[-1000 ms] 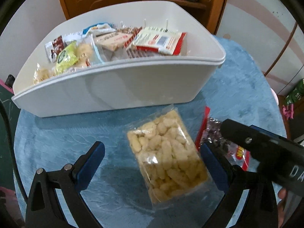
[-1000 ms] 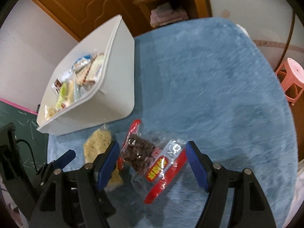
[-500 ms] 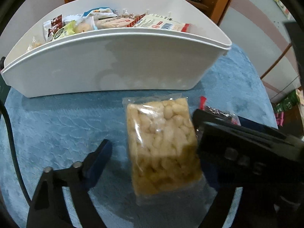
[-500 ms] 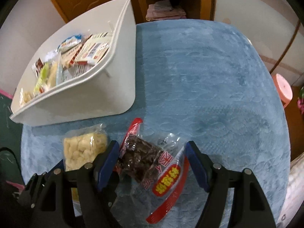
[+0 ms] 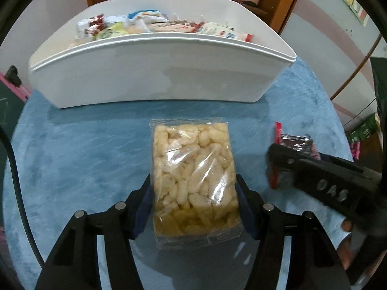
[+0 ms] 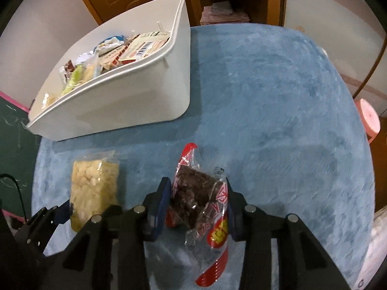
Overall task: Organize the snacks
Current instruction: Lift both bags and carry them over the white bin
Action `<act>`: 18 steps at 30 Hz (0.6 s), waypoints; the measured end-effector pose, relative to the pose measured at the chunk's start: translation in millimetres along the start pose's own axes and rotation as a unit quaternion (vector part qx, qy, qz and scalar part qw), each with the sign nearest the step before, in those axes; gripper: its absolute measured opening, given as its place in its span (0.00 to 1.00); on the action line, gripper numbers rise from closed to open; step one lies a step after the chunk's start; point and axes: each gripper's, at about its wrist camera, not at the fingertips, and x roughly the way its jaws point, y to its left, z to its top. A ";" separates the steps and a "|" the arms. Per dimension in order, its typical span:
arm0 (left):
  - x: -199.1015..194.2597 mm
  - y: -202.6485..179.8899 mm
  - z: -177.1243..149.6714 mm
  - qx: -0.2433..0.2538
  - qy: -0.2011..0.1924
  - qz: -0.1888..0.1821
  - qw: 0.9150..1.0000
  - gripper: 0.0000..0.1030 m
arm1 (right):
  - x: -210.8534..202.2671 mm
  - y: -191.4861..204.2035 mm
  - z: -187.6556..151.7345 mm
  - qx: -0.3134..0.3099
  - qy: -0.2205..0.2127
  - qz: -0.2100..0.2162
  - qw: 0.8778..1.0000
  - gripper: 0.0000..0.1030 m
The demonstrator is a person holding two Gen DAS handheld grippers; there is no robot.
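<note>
My left gripper [image 5: 194,193] is shut on a clear bag of pale puffed snacks [image 5: 191,169], which lies on the blue cloth in front of the white bin [image 5: 157,77]. My right gripper [image 6: 199,198] is shut on a red-and-clear bag of dark snacks [image 6: 196,193], to the right of the puffed bag [image 6: 94,188]. The white bin [image 6: 135,96] holds several wrapped snacks [image 5: 154,25]. In the left wrist view the right gripper's black body [image 5: 321,183] covers most of the dark snack bag [image 5: 295,142].
The round table has a blue plush cloth [image 6: 278,96]. A wooden shelf [image 6: 232,2] and door stand behind the bin. A pink stool [image 6: 368,118] is off the table's right edge. A black cable [image 5: 14,181] runs along the left side.
Both grippers were open around their bags and have closed on them. The left gripper moved forward along the puffed bag; the right one came down over the dark snack bag.
</note>
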 end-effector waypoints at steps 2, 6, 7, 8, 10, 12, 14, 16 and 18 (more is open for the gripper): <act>-10.2 5.3 -8.9 0.004 -0.006 0.009 1.000 0.59 | -7.7 -2.3 -10.7 0.007 -0.003 0.012 1.000 0.39; -36.0 21.5 -18.2 0.008 -0.012 0.019 1.000 0.59 | -28.9 3.1 -33.6 0.013 -0.005 0.042 0.999 0.39; -42.5 23.0 -18.5 0.010 -0.013 0.019 1.000 0.59 | -34.9 8.6 -38.4 0.009 -0.007 0.045 0.999 0.39; -50.3 25.9 -18.5 0.011 -0.017 0.019 1.000 0.59 | -42.6 12.5 -43.1 0.004 -0.010 0.049 0.999 0.39; -64.7 26.9 -18.0 0.018 -0.024 0.019 0.999 0.59 | -59.4 18.4 -47.4 -0.006 -0.017 0.057 0.998 0.39; -80.1 27.2 -15.4 0.026 -0.030 0.019 0.999 0.59 | -81.0 26.5 -47.8 -0.017 -0.029 0.062 0.998 0.39; -97.5 31.9 -6.7 0.038 -0.038 0.018 0.998 0.59 | -104.2 39.0 -44.2 -0.032 -0.048 0.064 0.996 0.39; -119.1 36.1 9.2 0.050 -0.053 0.018 0.997 0.59 | -131.7 49.4 -37.3 -0.052 -0.075 0.064 0.994 0.39; -146.9 41.9 27.1 0.065 -0.078 0.025 0.995 0.59 | -158.4 62.7 -26.3 -0.070 -0.104 0.059 0.990 0.39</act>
